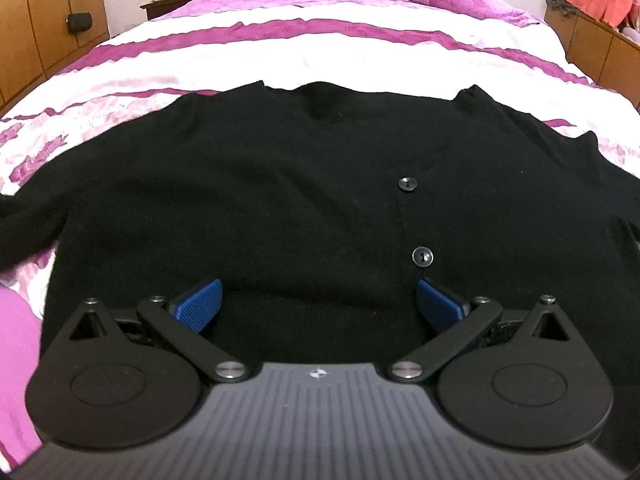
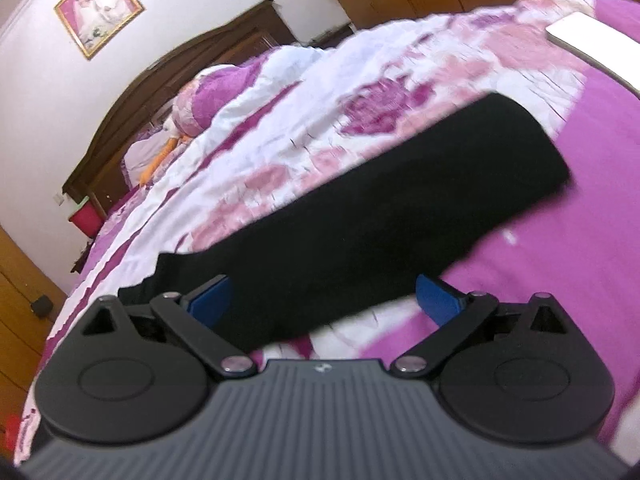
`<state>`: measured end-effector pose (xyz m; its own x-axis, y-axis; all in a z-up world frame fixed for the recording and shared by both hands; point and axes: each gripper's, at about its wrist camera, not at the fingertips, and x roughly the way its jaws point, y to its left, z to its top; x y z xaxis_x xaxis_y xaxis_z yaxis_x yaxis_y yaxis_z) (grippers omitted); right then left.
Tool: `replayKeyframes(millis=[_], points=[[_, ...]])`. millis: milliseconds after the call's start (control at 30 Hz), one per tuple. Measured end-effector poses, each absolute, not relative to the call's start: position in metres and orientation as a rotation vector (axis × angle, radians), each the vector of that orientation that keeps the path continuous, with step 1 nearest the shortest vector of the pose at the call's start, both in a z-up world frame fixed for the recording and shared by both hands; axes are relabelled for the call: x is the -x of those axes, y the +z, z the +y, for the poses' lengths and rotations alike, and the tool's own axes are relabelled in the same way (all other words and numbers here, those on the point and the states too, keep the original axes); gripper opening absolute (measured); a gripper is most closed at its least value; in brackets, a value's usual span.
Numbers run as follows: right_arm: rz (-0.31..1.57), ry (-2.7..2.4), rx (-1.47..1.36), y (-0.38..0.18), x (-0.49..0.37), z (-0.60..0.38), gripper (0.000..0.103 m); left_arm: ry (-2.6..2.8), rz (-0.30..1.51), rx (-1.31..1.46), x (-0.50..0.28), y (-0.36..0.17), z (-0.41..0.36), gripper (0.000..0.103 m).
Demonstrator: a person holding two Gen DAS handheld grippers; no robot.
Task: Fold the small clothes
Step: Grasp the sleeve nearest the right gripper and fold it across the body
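One black cardigan (image 1: 280, 184) — spread flat, two buttons (image 1: 408, 183), sleeve (image 2: 400, 200) outstretched

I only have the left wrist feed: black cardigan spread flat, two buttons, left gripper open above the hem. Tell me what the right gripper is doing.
Observer: The right gripper is open, holding nothing, and looks down on one black sleeve.
Operator: Say how that sleeve lies.
Observer: It stretches straight out across the bedspread, its cuff end on the plain pink part.
Operator: Report anything near the cuff.
Observer: A flat white object lies beyond it, apart from the sleeve; I cannot tell what it is.
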<state>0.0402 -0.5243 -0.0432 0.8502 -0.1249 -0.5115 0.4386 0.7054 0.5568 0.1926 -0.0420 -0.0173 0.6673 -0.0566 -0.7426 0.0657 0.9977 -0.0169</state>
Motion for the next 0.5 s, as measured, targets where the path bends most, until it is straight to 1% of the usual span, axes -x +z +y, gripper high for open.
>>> replayKeyframes(millis=[167,267,333,367,400,433,467,500], points=[[0.438,-0.334,-0.736,-0.049,-0.033,-0.531,0.094,-0.077,0.843,-0.012,-0.189,-0.008,-0.041,0.103],[0.396,-0.383,-0.71,-0.053,-0.046,-0.542,0.086,-0.084,0.814,-0.028,-0.183,0.003,-0.039,0.103],[0.372,-0.421,-0.682,-0.056,-0.054,-0.549,0.076,-0.091,0.799,-0.039,-0.179,0.012,-0.038,0.103],[0.367,-0.444,-0.666,-0.057,-0.058,-0.553,0.067,-0.093,0.796,-0.045,-0.178,0.015,-0.037,0.103],[0.365,-0.467,-0.657,-0.058,-0.062,-0.556,0.054,-0.098,0.793,-0.052,-0.177,0.018,-0.037,0.103],[0.363,-0.484,-0.649,-0.057,-0.064,-0.558,0.044,-0.101,0.791,-0.058,-0.177,0.021,-0.036,0.103],[0.367,-0.494,-0.647,-0.056,-0.066,-0.562,0.023,-0.101,0.788,-0.065,-0.176,0.023,-0.035,0.103],[0.371,-0.489,-0.654,-0.054,-0.067,-0.565,0.014,-0.098,0.786,-0.07,-0.177,0.025,-0.034,0.103]])
